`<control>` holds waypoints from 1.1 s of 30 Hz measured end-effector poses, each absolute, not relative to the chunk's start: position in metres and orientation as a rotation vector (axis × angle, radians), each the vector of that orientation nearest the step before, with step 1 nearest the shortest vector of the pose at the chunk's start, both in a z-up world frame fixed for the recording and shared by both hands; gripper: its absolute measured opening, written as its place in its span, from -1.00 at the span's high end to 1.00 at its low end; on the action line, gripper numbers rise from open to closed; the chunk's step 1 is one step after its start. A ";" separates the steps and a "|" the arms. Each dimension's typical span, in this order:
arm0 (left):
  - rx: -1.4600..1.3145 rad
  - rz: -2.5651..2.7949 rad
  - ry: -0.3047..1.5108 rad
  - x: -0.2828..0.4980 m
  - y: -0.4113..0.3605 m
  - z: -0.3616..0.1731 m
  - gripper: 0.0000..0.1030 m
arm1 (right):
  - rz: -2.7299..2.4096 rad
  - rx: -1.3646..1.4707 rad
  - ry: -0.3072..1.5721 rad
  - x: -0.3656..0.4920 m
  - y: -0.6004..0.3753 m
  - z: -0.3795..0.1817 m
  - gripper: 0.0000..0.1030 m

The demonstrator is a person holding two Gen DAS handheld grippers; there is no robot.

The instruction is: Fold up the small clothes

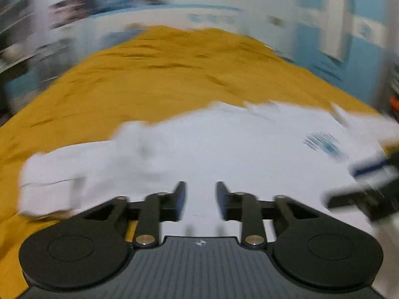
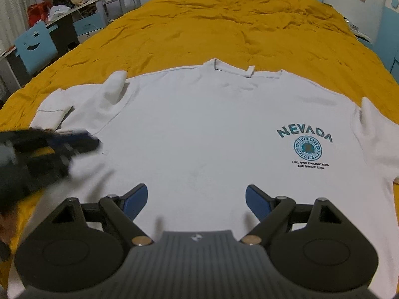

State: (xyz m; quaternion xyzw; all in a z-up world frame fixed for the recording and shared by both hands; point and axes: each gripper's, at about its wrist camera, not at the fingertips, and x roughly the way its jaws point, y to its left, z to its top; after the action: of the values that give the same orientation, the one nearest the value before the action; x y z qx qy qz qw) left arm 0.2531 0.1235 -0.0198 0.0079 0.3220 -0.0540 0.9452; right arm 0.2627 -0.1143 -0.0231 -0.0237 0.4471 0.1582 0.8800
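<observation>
While both the left gripper [image 1: 201,200] and right gripper [image 2: 196,201] hover apart, empty, over the t-shirt [image 2: 199,129], a hasty left pinch could bunch fabric.

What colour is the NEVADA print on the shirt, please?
Teal print on a white shirt; clearest in the right wrist view.

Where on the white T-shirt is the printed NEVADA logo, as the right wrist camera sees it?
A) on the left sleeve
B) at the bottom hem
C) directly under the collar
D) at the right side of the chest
D: the teal NEVADA logo sits right of centre on the white T-shirt, away from its collar.
</observation>
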 end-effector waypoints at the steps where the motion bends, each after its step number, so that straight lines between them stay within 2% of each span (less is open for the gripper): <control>1: -0.011 -0.054 0.649 0.254 0.135 -0.018 -0.11 | 0.333 -0.050 0.928 0.263 -0.113 -0.024 -0.59; 2: -0.043 0.013 0.643 0.255 0.151 -0.015 -0.23 | 0.338 -0.048 0.927 0.262 -0.112 -0.024 -0.59; 10: -0.148 0.284 0.611 0.260 0.248 -0.012 -0.27 | 0.393 -0.018 0.936 0.272 -0.096 -0.031 -0.58; 14: -0.186 0.331 0.616 0.252 0.265 -0.018 -0.27 | 0.531 0.031 0.922 0.296 -0.060 -0.028 -0.19; 20: -0.315 0.366 0.644 0.235 0.296 -0.032 -0.27 | 0.732 0.028 0.906 0.325 0.025 -0.030 0.16; 24: -0.411 0.403 0.643 0.229 0.316 -0.039 -0.26 | 0.876 0.016 0.884 0.337 0.081 -0.032 0.17; 31: -0.438 0.465 0.642 0.227 0.324 -0.042 -0.26 | 0.868 0.189 1.059 0.375 0.141 -0.070 0.17; 33: -0.452 0.468 0.637 0.225 0.325 -0.042 -0.26 | 0.845 0.235 1.100 0.381 0.150 -0.083 0.30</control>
State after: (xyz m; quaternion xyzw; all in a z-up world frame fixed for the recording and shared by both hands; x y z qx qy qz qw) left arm 0.2254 0.3254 -0.0419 -0.2184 0.3075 0.2259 0.8982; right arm 0.3814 0.1497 -0.0825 0.1079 0.5058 0.3883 0.7627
